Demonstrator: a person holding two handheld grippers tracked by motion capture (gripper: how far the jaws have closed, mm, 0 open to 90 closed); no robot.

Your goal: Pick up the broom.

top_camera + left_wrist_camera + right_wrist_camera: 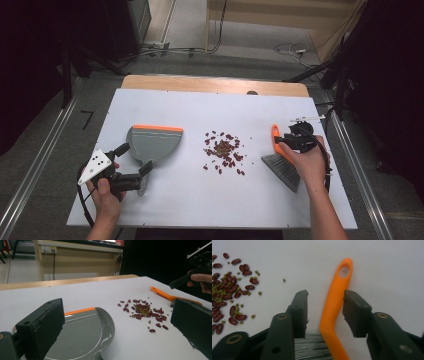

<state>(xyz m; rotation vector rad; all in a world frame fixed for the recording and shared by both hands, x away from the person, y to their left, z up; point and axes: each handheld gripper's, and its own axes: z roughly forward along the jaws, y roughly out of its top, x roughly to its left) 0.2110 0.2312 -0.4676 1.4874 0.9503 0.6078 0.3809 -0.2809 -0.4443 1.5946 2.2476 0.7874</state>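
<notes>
Right now the job looks like sweeping the beans [223,149] into the dustpan [154,143] with the brush [282,159]. The beans lie in a loose pile in the middle of the white counter [200,200]. The dustpan lies on the left of the beans, with its orange edge turned away from the person. The brush lies on the right of the beans, well apart from them. Its orange handle [335,305] points away from the person, and its grey bristles are at the near end. The right gripper [325,312] is right at the brush. In the right gripper view the handle runs up between the two jaws, the long way, in line with them. The jaws are partly spread, one on each side of the handle, and there is a small gap on both sides, so they are not pinching it yet. I think the next move is to squeeze on the handle, and it sits a bit nearer the right jaw. The left gripper [131,165] waits by the near end of the dustpan, far from the brush. Its jaws are spread wide and hold nothing.
</notes>
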